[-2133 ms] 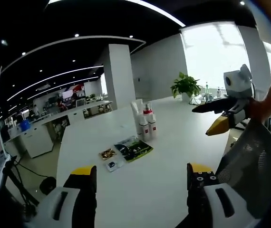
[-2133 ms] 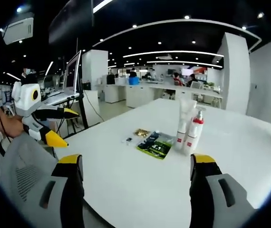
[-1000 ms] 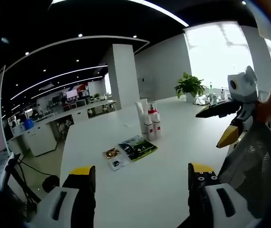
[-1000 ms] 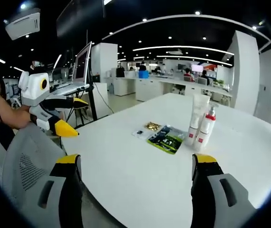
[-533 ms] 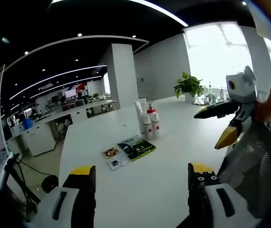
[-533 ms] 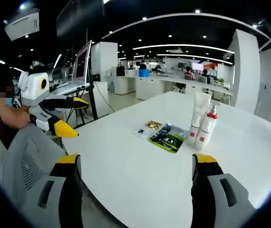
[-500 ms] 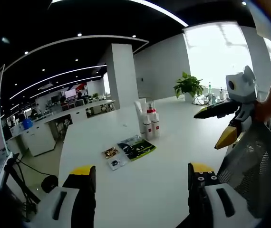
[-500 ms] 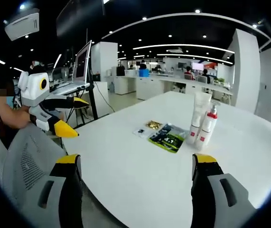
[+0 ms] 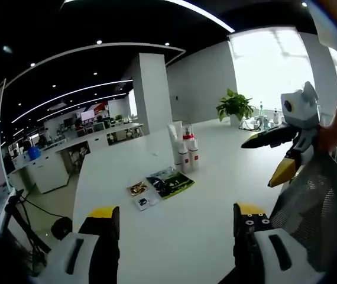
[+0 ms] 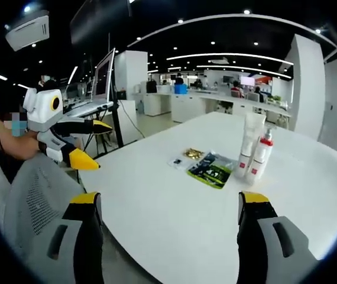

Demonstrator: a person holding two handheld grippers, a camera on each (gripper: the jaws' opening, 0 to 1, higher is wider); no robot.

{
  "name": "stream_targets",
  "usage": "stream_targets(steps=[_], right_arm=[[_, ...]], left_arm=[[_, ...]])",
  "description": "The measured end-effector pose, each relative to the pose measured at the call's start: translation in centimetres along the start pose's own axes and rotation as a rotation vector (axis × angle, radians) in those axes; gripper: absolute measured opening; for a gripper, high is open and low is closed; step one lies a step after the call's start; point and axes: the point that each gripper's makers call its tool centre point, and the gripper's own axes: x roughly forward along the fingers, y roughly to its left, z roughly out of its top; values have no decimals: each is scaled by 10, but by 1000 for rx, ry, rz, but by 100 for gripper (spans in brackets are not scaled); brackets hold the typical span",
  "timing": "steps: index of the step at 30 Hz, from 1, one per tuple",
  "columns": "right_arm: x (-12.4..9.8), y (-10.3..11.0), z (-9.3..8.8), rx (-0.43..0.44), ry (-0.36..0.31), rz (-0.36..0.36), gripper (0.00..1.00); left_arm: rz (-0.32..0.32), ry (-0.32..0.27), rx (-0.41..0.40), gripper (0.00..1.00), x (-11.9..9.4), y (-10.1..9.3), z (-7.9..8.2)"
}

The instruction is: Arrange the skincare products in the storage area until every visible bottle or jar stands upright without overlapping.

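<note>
A white tube (image 9: pixel 174 142) and a white spray bottle with a red cap (image 9: pixel 190 150) stand upright, close together, far out on the white table (image 9: pixel 204 225). In the right gripper view the tube (image 10: pixel 250 142) and spray bottle (image 10: pixel 263 155) stand at the right. My left gripper (image 9: pixel 176 236) is open and holds nothing, well short of them. My right gripper (image 10: pixel 168 236) is also open and holds nothing, back at the table's near edge. The right gripper (image 9: pixel 262 161) shows with its jaws apart beside a chair. The left gripper (image 10: pixel 96 145) hovers off the table's left edge.
A green packet (image 9: pixel 169 182), a gold sachet (image 9: pixel 136 189) and a small sachet (image 9: pixel 142 203) lie flat near the bottles. A mesh chair back (image 9: pixel 310 213) and another (image 10: pixel 32 213) stand close to the grippers. A monitor (image 10: pixel 100 80) and a potted plant (image 9: pixel 233 106) stand beyond.
Both views have drifted slightly with the hands. The bottles and sachets stay where they were, and both grippers stay open.
</note>
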Motion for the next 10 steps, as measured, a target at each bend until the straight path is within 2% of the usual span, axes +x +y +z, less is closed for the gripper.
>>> stream_targets(steps=[10], right_arm=[[0, 2, -1, -1, 5, 7, 93]], left_arm=[[5, 13, 8, 81, 0, 0, -2]])
